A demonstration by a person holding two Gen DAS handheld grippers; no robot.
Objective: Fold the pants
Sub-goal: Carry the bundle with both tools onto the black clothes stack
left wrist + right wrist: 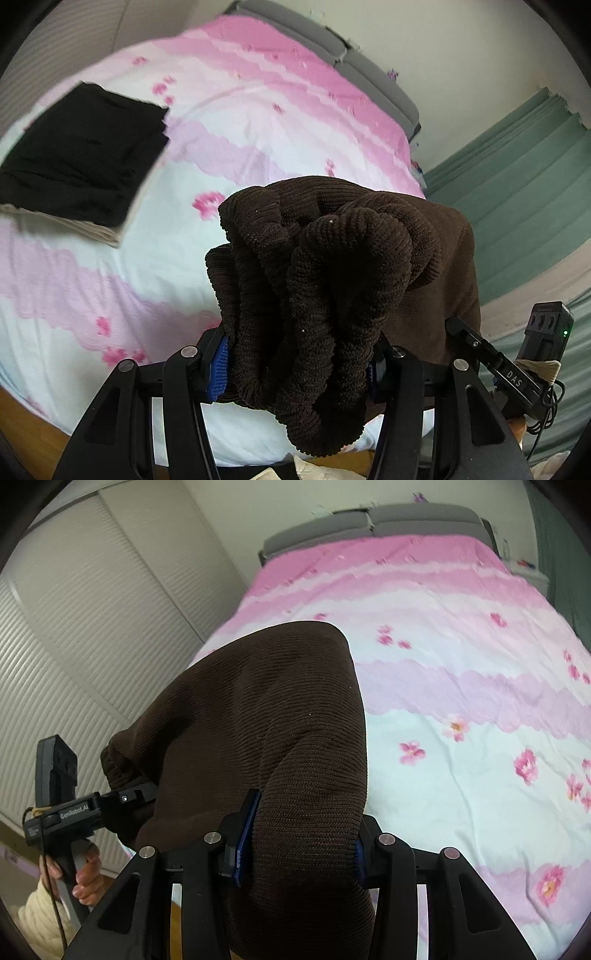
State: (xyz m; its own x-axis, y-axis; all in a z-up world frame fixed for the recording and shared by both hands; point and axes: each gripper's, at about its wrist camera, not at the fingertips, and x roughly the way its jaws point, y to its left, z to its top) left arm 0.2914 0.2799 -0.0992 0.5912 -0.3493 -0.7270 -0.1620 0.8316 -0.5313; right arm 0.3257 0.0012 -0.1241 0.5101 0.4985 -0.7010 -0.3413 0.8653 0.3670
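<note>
Ribbed matt brown knit pants point(317, 280)

Soft, even daylight; no glare. Heavy fisheye bending and dark vignette at edges. Bed point(258, 122) slightly motion-blurred; brown pants point(321, 280) sharp.

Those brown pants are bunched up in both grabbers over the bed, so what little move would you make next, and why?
Probably draw the two grippers apart and lower the brown pants flat onto the pink bedspread. The left gripper pinches a scrunched, gathered clump, the right gripper a smoother fold, and the cloth hangs above the bed. It likely needs spreading before any neat fold. A folded black garment already lies there.
</note>
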